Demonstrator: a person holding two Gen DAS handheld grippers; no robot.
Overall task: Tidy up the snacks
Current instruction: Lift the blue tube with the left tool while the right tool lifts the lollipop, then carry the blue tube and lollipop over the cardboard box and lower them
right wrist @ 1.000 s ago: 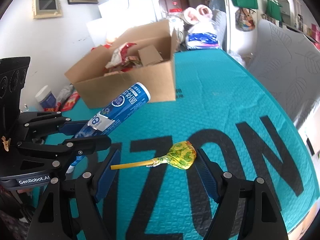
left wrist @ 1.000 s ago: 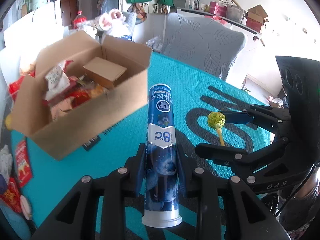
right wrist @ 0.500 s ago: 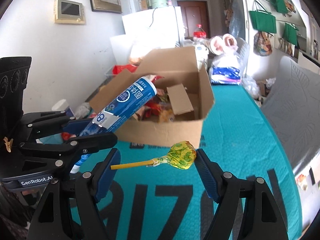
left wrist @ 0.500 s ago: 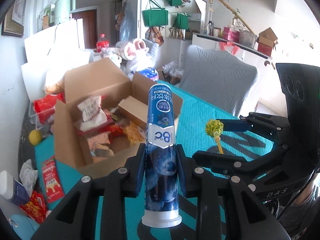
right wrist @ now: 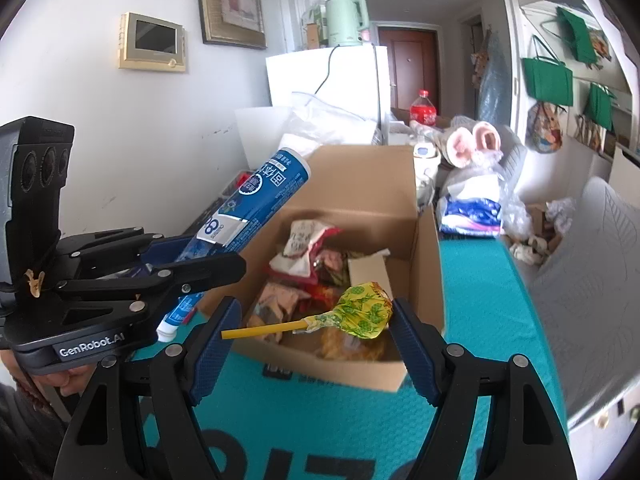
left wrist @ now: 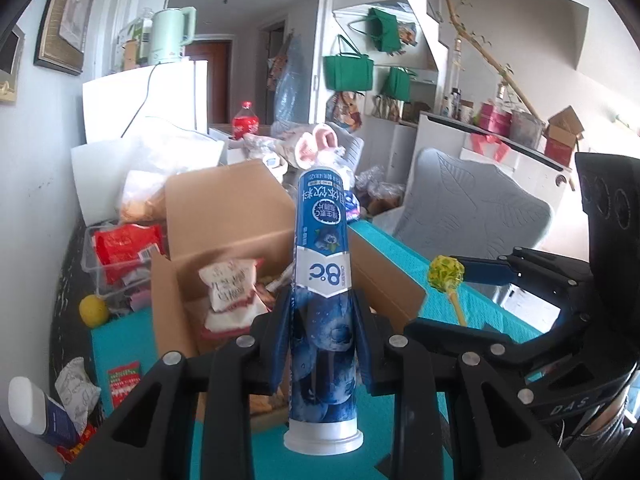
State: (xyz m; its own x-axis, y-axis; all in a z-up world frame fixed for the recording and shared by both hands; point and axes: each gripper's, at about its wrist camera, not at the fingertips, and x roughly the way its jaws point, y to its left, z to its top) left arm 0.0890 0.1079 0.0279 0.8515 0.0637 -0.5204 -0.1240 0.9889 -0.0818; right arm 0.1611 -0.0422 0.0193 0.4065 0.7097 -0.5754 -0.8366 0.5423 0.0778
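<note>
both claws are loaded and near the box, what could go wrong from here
1. The lollipop spans the right claw lengthwise, pinned only by its stick tip and wrapper edge, so it might pivot or slip out before it is over the cardboard box.
2. The left claw grips the blue tube low on its body, leaving a long top-heavy end that could knock a box flap.
3. The claws are close together and may bump over the opening.
</note>
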